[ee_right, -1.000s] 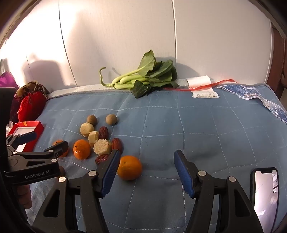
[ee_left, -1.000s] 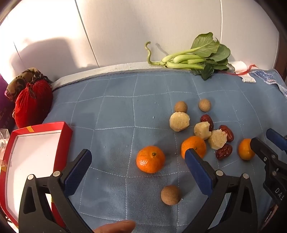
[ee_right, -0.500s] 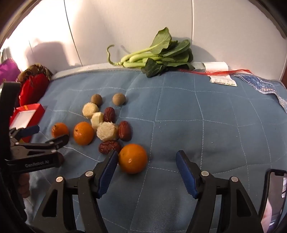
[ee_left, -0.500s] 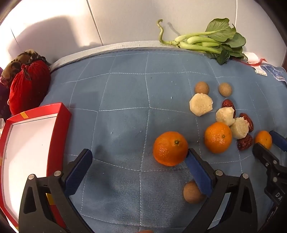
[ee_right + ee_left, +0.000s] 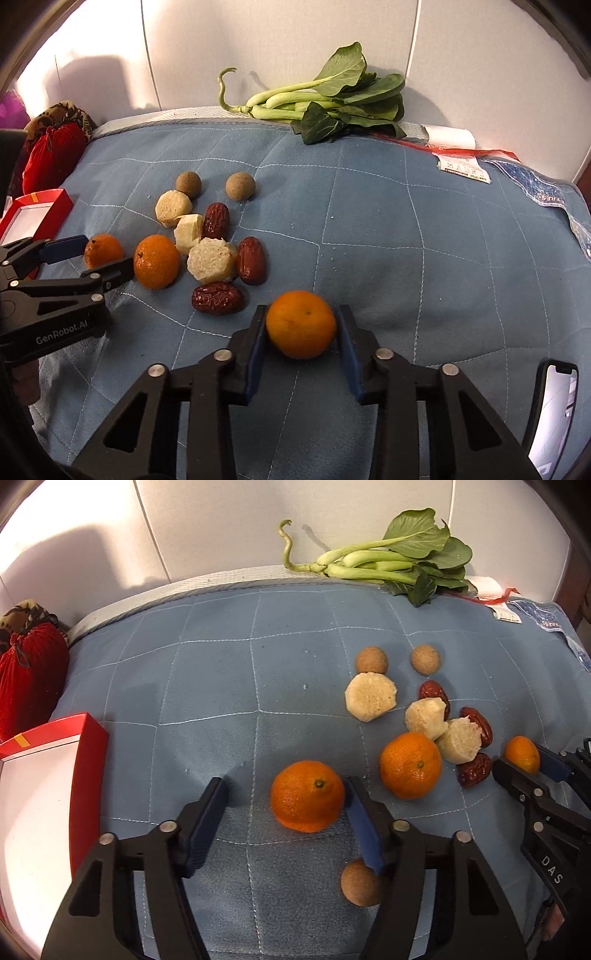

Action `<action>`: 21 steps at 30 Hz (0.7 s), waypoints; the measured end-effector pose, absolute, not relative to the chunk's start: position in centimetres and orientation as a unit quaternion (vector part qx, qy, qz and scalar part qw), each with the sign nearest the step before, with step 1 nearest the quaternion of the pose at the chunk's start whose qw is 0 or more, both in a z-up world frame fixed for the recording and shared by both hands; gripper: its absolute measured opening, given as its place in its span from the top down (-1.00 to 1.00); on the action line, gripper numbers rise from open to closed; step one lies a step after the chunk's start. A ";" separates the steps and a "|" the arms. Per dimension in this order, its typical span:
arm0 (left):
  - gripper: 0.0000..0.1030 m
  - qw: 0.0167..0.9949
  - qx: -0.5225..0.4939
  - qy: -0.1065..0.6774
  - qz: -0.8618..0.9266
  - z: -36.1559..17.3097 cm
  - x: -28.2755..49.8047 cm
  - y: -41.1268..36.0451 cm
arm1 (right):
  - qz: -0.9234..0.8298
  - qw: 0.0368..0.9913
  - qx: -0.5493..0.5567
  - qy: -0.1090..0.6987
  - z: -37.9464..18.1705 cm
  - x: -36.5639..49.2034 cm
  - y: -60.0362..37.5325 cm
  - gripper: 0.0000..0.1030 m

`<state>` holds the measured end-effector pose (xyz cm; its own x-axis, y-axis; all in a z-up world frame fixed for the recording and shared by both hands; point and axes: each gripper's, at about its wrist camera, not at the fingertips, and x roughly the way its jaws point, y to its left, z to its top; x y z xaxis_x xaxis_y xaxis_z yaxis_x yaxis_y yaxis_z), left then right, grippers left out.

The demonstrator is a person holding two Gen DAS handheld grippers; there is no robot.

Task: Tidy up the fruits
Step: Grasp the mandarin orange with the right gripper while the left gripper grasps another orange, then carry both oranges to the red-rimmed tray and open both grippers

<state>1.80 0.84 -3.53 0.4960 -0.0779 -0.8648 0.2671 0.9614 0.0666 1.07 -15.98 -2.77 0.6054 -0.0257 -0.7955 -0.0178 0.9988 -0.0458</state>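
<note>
Fruits lie on a blue quilted cloth [image 5: 221,686]. In the left wrist view my left gripper [image 5: 286,794] is partly closed around a tangerine [image 5: 307,795]; the right pad touches it, the left pad stands apart. A second tangerine [image 5: 410,765] lies to its right. In the right wrist view my right gripper [image 5: 301,319] is shut on another tangerine [image 5: 301,324], both pads against its sides, on the cloth. Red dates [image 5: 218,298], pale peeled chunks [image 5: 211,259] and brown longans [image 5: 240,186] lie in a cluster. One longan [image 5: 359,883] sits under my left gripper's right finger.
A red box with a white inside [image 5: 40,794] stands at the left. A red pouch [image 5: 29,672] lies at the far left. Bok choy [image 5: 391,563] lies at the back edge by the white wall. A phone [image 5: 550,417] lies at the lower right.
Both grippers have moved forward and narrowed. The right one has closed onto its tangerine; the left one now brackets its tangerine, which sat ahead of the fingers before.
</note>
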 end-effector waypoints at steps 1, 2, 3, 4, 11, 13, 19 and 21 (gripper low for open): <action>-0.09 0.860 0.098 0.490 -0.105 -3.5 1.7 0.8 | -0.003 0.895 -0.027 0.444 -2.7 1.1 -15.9 0.33; 0.03 0.860 0.101 0.488 -0.108 -3.5 1.6 0.7 | -0.003 0.895 -0.030 0.444 -2.7 1.1 -15.8 0.34; 0.15 0.860 0.102 0.487 -0.110 -3.4 1.5 0.6 | -0.001 0.896 -0.030 0.444 -2.7 1.0 -15.8 0.34; 0.20 0.861 0.102 0.486 -0.112 -3.3 1.4 0.6 | 0.001 0.896 -0.026 0.444 -2.7 1.0 -15.9 0.34; 0.36 0.861 0.096 0.487 -0.114 -3.0 1.0 1.1 | 0.010 0.894 0.003 0.449 -2.4 0.7 -16.7 0.35; 0.36 0.862 0.093 0.485 -0.115 -2.8 0.8 1.4 | 0.014 0.893 0.015 0.449 -2.3 0.5 -17.0 0.35; 0.36 0.873 0.063 0.470 -0.114 0.3 -1.5 4.1 | 0.041 0.895 0.057 0.441 -1.0 -0.1 -17.1 0.35; 0.36 0.884 0.055 0.453 -0.100 2.2 -2.9 5.7 | 0.059 0.898 0.059 0.432 -0.3 -0.2 -16.0 0.35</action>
